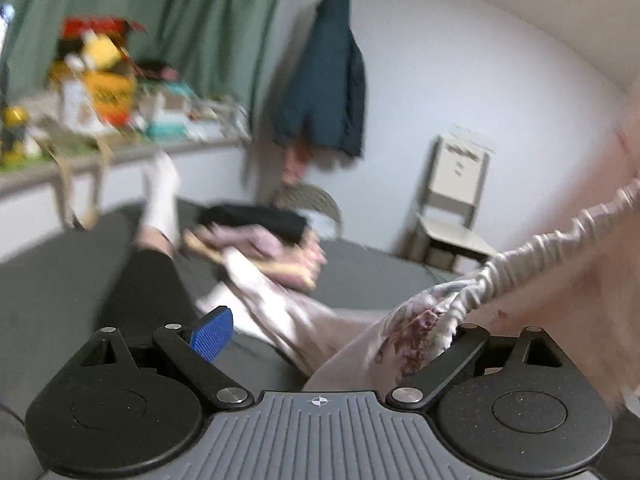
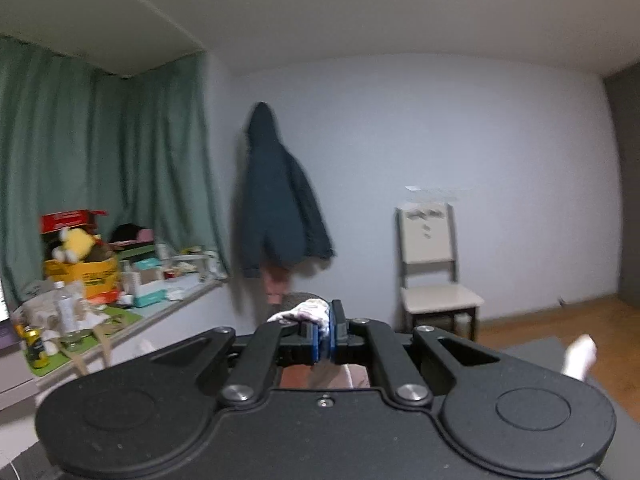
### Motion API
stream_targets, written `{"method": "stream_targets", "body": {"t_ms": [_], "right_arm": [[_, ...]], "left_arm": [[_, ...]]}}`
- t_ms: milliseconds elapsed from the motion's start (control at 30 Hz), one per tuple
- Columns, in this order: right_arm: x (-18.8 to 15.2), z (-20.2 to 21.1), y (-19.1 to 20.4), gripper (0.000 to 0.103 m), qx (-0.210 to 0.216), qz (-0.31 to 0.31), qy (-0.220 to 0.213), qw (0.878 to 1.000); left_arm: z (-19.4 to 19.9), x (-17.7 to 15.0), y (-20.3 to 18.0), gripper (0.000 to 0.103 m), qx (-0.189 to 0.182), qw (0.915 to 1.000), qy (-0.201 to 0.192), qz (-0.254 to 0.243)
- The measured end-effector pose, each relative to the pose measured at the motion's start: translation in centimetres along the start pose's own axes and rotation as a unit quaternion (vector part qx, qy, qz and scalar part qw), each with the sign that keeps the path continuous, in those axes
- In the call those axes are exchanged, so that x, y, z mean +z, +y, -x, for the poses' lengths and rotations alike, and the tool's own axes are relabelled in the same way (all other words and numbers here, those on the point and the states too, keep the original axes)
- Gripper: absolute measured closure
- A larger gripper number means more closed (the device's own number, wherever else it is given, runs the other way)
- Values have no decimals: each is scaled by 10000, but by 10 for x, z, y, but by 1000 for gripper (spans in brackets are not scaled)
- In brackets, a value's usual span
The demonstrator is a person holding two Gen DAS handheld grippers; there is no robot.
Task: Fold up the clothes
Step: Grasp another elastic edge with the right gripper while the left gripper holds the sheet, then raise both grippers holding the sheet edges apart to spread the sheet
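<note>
Garment (image 1: pixel 400 344) | right fingers (image 2: pixel 315 344) pinching it | left fingers (image 1: pixel 212 336) spread | no legible writing

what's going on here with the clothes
A person is folding laundry with a handheld claw in each hand. The right claw is shut on the gathered edge of a pale pink floral garment, lifting it off the grey surface. The left claw is open, with the cloth draped across its right side and not gripped. A pile of other clothes waits further back. The left view is blurred.
</note>
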State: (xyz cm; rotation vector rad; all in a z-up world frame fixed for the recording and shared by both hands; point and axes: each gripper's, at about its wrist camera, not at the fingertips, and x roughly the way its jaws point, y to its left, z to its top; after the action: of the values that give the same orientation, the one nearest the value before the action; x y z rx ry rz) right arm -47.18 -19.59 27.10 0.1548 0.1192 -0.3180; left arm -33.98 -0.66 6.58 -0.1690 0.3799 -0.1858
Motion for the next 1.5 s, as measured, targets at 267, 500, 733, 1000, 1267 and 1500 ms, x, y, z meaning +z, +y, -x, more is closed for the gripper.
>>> {"method": "stream_targets", "body": {"t_ms": [267,500,733,1000,1267,1500], "right_arm": [[-18,4,-64,92,-912,-623,734,9912],[8,12,-84,61,-1553,51,834,9843],[24,-7,-95,55,-1629,515,1600,9722],[7,-30,-83,55,-1806,935,2108,9562],[39,9,-64,55,-2127,888,733,9703],[71,29,-55,54,-2138,970,15,9721]], "left_arm": [[41,97,8,8,-374,9926,-743,-884],[71,172,-38,8,-875,9584,-810,-2593],[64,220,-48,8,-1191,9567,-360,-2632],[55,218,-75,8,-1006,9333,-293,-3434],[40,207,-102,8,-710,8930,392,-4426],[40,179,-101,8,-1398,8747,1345,-4441]]}}
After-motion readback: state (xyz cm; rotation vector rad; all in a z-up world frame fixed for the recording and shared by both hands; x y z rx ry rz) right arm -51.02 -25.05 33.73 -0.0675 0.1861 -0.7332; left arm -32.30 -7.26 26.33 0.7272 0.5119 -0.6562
